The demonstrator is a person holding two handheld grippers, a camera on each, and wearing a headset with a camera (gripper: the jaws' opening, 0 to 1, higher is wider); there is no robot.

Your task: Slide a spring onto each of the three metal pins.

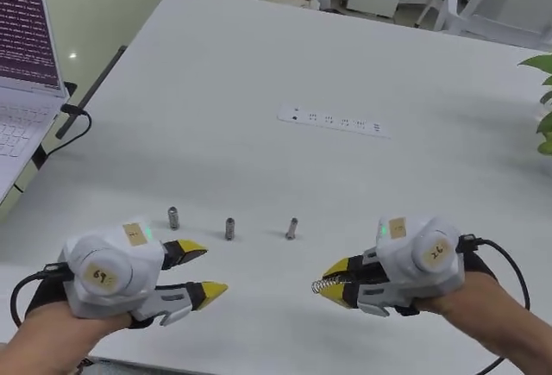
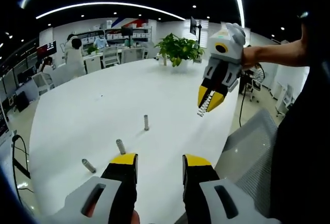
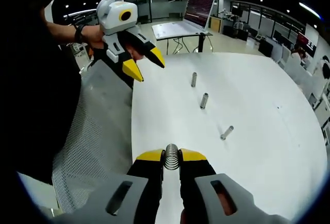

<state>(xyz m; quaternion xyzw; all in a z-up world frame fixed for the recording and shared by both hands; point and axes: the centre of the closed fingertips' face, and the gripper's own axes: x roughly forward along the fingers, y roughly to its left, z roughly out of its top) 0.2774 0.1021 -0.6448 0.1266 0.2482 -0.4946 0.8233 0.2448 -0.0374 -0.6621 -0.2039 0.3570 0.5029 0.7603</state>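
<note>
Near the front edge of the white worktop (image 1: 259, 65), a left pin (image 1: 173, 217), a middle pin (image 1: 229, 228) and a right pin (image 1: 291, 228), all of grey metal, stand in a short row, each apart from its neighbour. The row lies between the two tools and a little beyond their tips. The left tool (image 1: 204, 268) hovers low over the worktop with its yellow-tipped jaws spread wide and nothing between them; its tips point toward the right, and the left pin is just beyond its farther jaw. The right tool (image 1: 334, 281) faces it from the other side, well apart from it, its jaws pinched onto a small spring (image 1: 322, 285) of bright wire. In the head view the coil sticks out past the yellow tips toward the left tool; in the right gripper view it sits upright in the narrow gap between the jaws. The right pin is the closest to the spring, though not touching it. In the right gripper view the two pins farther from that tool look ribbed, but they are too small to tell whether coils sit on them. Farther back a white power strip (image 1: 335, 121) lies flat on the worktop. At the left edge sits an open laptop (image 1: 17, 90) with a black cable (image 1: 76, 125) beside it, and plant (image 1: 542, 103) leaves show at the right edge.
</note>
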